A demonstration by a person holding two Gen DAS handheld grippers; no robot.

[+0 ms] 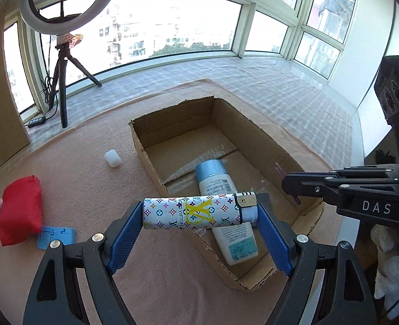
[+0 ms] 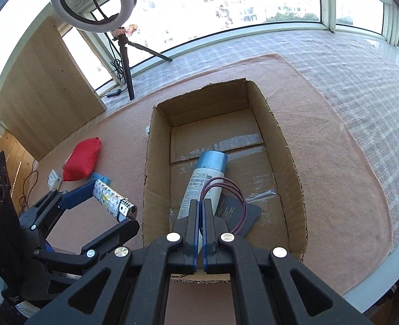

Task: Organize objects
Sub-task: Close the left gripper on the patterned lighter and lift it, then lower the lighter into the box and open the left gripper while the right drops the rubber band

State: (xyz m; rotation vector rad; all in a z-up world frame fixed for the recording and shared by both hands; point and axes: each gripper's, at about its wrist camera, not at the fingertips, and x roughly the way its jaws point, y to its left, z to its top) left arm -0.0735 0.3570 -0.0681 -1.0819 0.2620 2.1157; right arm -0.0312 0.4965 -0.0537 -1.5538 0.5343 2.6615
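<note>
Your left gripper pinches the patterned lighter end-to-end over the cardboard box edge; it could pop out sideways. Right gripper clamps hair ties above the lotion bottle; they may snag.

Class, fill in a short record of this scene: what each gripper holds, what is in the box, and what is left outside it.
left gripper: shut on patterned lighter, held crosswise by its ends
right gripper: shut on purple hair ties, looped with a dark card
cardboard box: open, holds white bottle with blue cap lying flat
outside the box: red pouch, small white cap
surface: pink mat
</note>
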